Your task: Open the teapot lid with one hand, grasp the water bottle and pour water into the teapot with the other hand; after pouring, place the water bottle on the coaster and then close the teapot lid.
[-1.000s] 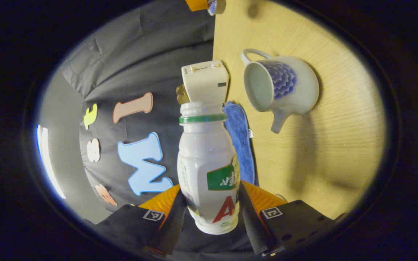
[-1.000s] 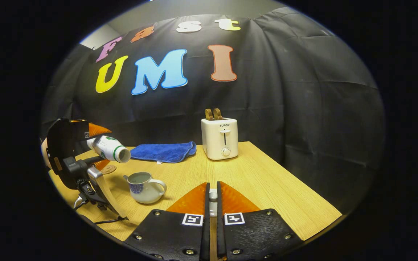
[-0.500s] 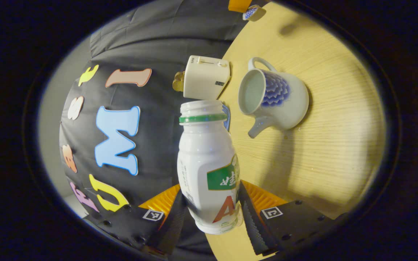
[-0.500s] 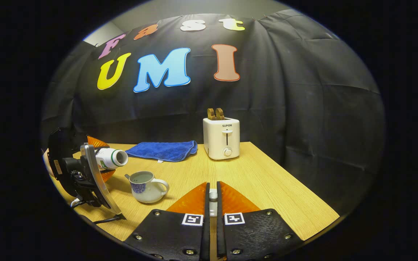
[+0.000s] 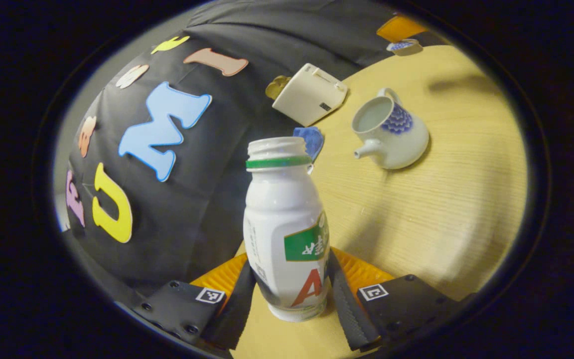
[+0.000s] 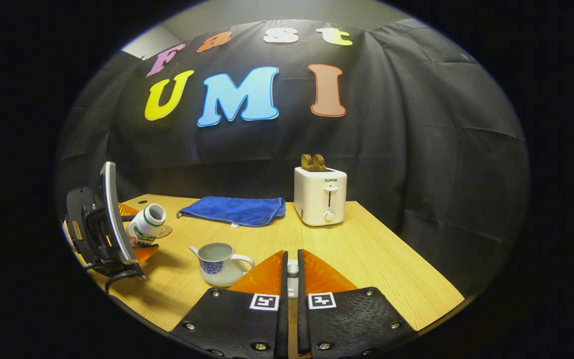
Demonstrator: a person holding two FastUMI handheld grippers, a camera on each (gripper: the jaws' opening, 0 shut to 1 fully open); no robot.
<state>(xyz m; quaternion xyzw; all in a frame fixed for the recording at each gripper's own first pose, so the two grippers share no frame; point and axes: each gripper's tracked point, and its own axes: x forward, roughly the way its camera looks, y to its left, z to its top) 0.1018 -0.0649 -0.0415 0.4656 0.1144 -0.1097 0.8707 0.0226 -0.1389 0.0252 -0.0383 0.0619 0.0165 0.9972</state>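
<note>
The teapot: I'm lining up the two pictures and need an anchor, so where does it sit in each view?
Left gripper view: the teapot sits upper right, lid off, beyond the water bottle held by the left gripper.
Right gripper view: the teapot sits lower left of centre, just left of the right gripper.
Shared landmark: the white toaster, beside the blue cloth.
</note>
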